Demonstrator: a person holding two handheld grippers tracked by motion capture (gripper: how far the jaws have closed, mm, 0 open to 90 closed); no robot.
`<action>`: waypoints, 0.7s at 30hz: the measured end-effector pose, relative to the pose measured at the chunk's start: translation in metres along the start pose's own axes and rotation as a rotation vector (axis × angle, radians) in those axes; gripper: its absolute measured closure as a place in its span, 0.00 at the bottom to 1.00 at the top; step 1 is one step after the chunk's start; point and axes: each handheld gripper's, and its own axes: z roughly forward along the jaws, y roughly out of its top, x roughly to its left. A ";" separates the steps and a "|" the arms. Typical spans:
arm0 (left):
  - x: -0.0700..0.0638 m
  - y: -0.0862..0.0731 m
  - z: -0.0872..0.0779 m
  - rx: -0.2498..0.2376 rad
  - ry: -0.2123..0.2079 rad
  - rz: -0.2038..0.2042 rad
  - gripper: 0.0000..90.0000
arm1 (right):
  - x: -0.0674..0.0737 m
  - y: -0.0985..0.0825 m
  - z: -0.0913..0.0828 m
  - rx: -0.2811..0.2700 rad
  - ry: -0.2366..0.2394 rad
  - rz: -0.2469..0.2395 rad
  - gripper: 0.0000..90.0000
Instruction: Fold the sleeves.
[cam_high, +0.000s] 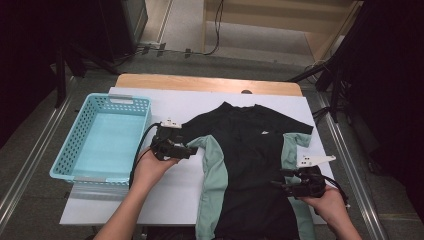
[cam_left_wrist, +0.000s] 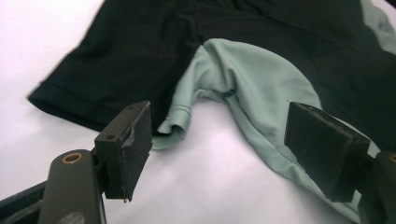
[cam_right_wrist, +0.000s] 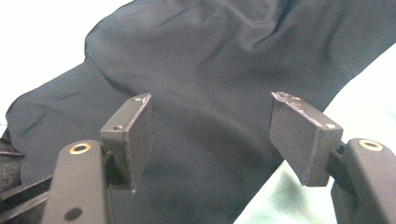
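1. On the white table (cam_high: 150, 200), a black shirt (cam_high: 250, 165) with pale green side panels lay spread flat, collar away from the person and hem hanging over the near edge.
2. The left hand (cam_high: 150, 167) came in from the bottom left, its forearm slanting up toward the shirt, and held the left gripper (cam_high: 192, 150) level, pointing sideways at the shirt's left sleeve.
3. From the left gripper view, its jaws stood wide apart with nothing between the pads (cam_left_wrist: 133, 144); they hung just above the table, with the green underarm fold (cam_left_wrist: 233, 88) and the black sleeve (cam_left_wrist: 107, 74) just beyond them.
4. The right hand (cam_high: 330, 200) sat low at the shirt's right side, holding the right gripper (cam_high: 277, 180) level and pointing inward across the shirt.
5. The right gripper's jaws were also open and empty, poised over the black cloth (cam_right_wrist: 210, 79), with the green panel (cam_right_wrist: 280, 200) under the far pad; I could not tell whether the pads touched the fabric.
6. A light blue basket (cam_high: 100, 137) stood on the table's left side, close behind the left hand and apart from the shirt.
7. A cable ran from the left gripper back past the wrist.
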 end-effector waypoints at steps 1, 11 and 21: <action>0.001 0.001 0.000 0.001 0.003 0.001 0.27 | 0.000 0.000 0.000 0.000 0.001 0.000 0.33; 0.011 0.009 0.007 -0.002 0.037 -0.007 0.27 | 0.002 -0.002 0.002 0.008 0.002 -0.007 0.33; 0.020 0.019 0.015 0.000 0.068 -0.020 0.27 | 0.002 -0.006 -0.002 -0.002 -0.007 0.003 0.33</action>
